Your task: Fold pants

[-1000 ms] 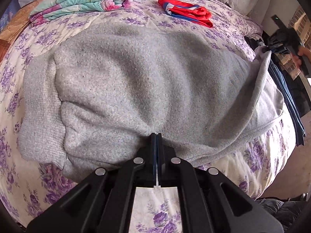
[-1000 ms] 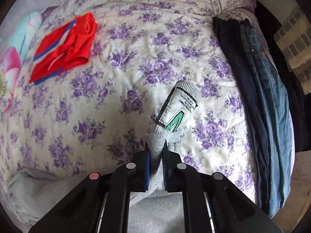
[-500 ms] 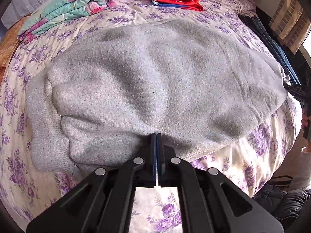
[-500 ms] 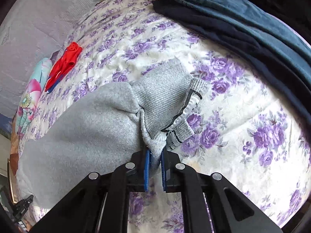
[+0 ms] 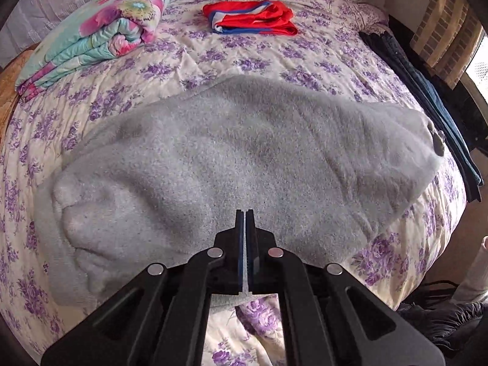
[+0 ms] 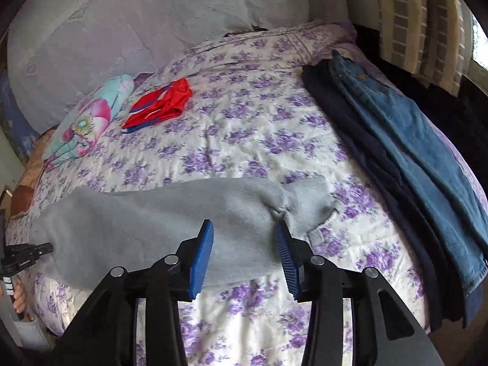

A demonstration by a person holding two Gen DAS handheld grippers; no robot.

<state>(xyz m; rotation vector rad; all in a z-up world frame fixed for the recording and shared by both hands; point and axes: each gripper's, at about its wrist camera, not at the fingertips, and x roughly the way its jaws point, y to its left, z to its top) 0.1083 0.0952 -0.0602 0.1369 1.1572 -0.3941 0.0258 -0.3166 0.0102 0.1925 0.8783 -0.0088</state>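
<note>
The grey sweatpants [image 5: 231, 158] lie folded in a long band across the near part of the floral bed. My left gripper [image 5: 245, 213] is shut on their near edge. In the right wrist view the pants [image 6: 152, 222] stretch from the left edge to a bunched cuff end [image 6: 305, 204]. My right gripper [image 6: 244, 235] is open just in front of that end, its blue pads apart and holding nothing. The left gripper also shows at the far left of the right wrist view [image 6: 33, 251].
A folded red garment [image 5: 253, 18] and a rolled floral blanket [image 5: 91, 39] lie at the back of the bed. Dark trousers and blue jeans [image 6: 411, 158] lie along the bed's right side. The bed's near edge drops off below the pants.
My right gripper has opened and let go of the pants' cuff end, which now rests on the bed. The pants have settled flatter. My left gripper stays shut on them.
</note>
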